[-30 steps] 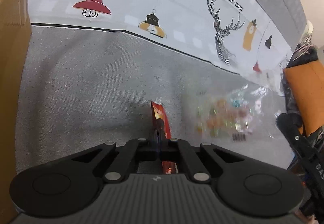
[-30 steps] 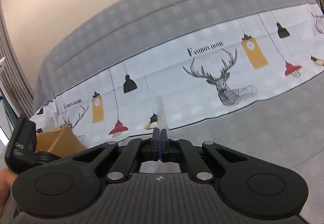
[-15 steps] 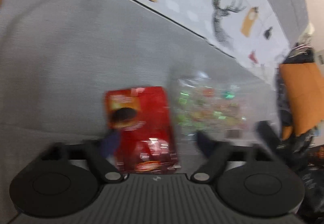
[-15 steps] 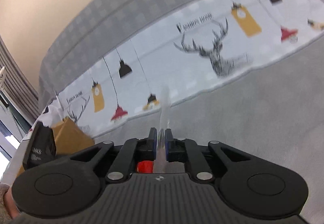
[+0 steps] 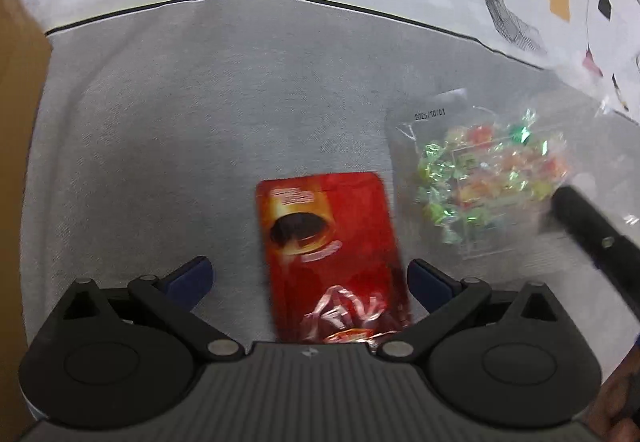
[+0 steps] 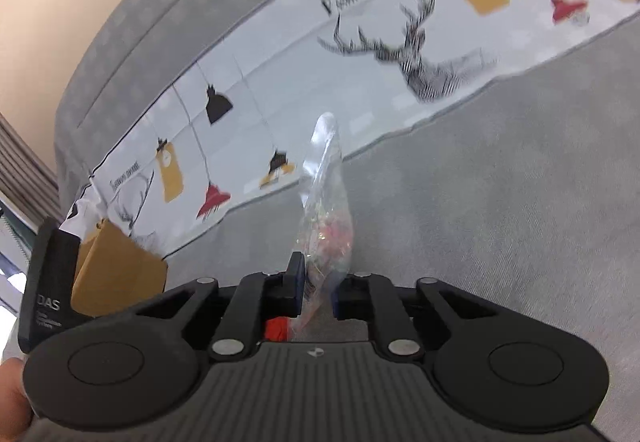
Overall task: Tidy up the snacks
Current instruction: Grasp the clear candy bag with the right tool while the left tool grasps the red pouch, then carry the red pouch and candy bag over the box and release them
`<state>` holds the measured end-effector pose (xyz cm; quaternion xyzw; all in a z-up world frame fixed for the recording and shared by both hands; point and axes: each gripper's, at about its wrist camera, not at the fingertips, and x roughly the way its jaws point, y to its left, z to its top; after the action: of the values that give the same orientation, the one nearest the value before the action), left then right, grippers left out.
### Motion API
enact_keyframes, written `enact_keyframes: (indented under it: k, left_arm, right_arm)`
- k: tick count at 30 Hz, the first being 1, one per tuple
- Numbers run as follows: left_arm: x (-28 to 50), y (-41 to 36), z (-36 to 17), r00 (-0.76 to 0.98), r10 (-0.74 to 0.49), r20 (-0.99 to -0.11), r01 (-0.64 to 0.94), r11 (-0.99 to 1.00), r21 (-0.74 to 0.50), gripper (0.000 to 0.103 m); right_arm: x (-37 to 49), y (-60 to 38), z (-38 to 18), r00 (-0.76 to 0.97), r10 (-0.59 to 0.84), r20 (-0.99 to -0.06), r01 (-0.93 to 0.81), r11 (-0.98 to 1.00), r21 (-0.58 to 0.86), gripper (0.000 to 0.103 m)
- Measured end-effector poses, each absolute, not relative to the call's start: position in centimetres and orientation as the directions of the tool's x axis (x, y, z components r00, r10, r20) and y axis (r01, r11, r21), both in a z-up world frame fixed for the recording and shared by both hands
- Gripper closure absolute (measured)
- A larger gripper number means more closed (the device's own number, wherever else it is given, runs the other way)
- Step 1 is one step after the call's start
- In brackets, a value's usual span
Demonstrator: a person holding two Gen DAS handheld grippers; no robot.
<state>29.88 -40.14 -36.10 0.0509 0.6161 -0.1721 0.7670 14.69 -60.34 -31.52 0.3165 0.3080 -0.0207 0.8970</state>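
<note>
— Where has the red packet [image 5: 332, 254] ended up?

— Flat on the grey fabric [image 5: 180, 114], face up, long side running away from the left camera. It lies right between the fingers of the left gripper [image 5: 308, 274], whose jaws have just been opening and now stand wide. Neither blue pad touches it; grey fabric shows on both sides.

— And the sweets?

— The clear bag of wrapped sweets [image 5: 488, 178] lies just beside the red packet, to its right in the left wrist view, with a printed date near its top corner. The picture is soft there, so I cannot tell whether the two packs touch.

— Is the right gripper [image 6: 316, 288] on that bag?

— It is at the bag's edge. Its jaws have just been opening too, but only to a narrow gap. The clear film rises edge-on between the pads and looks loose, not pinched. A bit of red shows under the jaws, low in the right wrist view.

— Anything else around?

— A cardboard box [image 6: 116, 274] stands off to the left, near the white sheet printed with deer and hanging lamps [image 6: 304, 82] that borders the grey fabric. A fingertip [image 6: 12, 394] shows at the lower left edge of the right wrist view
</note>
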Motion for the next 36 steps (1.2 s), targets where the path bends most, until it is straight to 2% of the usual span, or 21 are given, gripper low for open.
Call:
enact_keyframes:
  k: [4, 7, 8, 9, 10, 12, 17, 22, 28, 36]
  left_arm:
    - [28.7, -42.5, -36.8, 0.242, -0.111, -0.964, 0.416, 0.909, -0.001, 0.000]
    - [27.6, -42.5, -37.0, 0.303, -0.150, -0.941, 0.478, 0.878, 0.014, 0.001]
    - [27.5, -42.3, -36.8, 0.311, -0.171, -0.935, 0.500, 0.866, 0.008, 0.010]
    - [27.3, -42.0, -36.3, 0.327, -0.191, -0.926, 0.512, 0.859, 0.003, 0.033]
    - [27.4, -41.8, -35.7, 0.338, -0.203, -0.919, 0.514, 0.858, 0.000, 0.043]
    - [27.7, -41.1, -35.2, 0.295, -0.240, -0.925, 0.515, 0.855, -0.058, 0.050]
    - [27.8, -40.4, -35.1, 0.251, -0.283, -0.926, 0.491, 0.862, -0.130, 0.051]
    - [26.9, -38.6, -32.1, 0.249, -0.343, -0.906, 0.481, 0.855, -0.192, 0.051]
    - [25.3, -35.1, -25.7, 0.310, -0.392, -0.866, 0.497, 0.843, -0.204, 0.051]
    - [23.4, -25.0, -14.8, 0.500, -0.425, -0.754, 0.476, 0.863, -0.171, 0.051]
  right_arm:
    - [13.4, -61.4, -30.2, 0.837, 0.067, -0.544, 0.271, 0.812, 0.517, 0.096]
    - [12.3, -62.9, -29.8, 0.836, 0.035, -0.547, 0.301, 0.805, 0.512, 0.096]
    - [11.9, -63.3, -29.8, 0.836, 0.032, -0.547, 0.305, 0.802, 0.513, 0.096]
    - [11.7, -63.6, -29.7, 0.839, 0.032, -0.543, 0.306, 0.798, 0.520, 0.096]
    - [11.4, -63.8, -29.6, 0.843, 0.031, -0.537, 0.305, 0.794, 0.526, 0.096]
    - [11.0, -63.7, -29.2, 0.850, 0.030, -0.526, 0.297, 0.797, 0.526, 0.096]
    - [10.3, -62.9, -27.9, 0.872, 0.046, -0.487, 0.252, 0.811, 0.527, 0.096]
    - [9.5, -61.7, -26.5, 0.887, 0.050, -0.459, 0.231, 0.813, 0.534, 0.096]
    - [9.3, -57.8, -23.1, 0.898, 0.054, -0.437, 0.191, 0.847, 0.497, 0.097]
    - [10.0, -46.7, -15.2, 0.929, 0.132, -0.347, 0.057, 0.873, 0.484, 0.098]
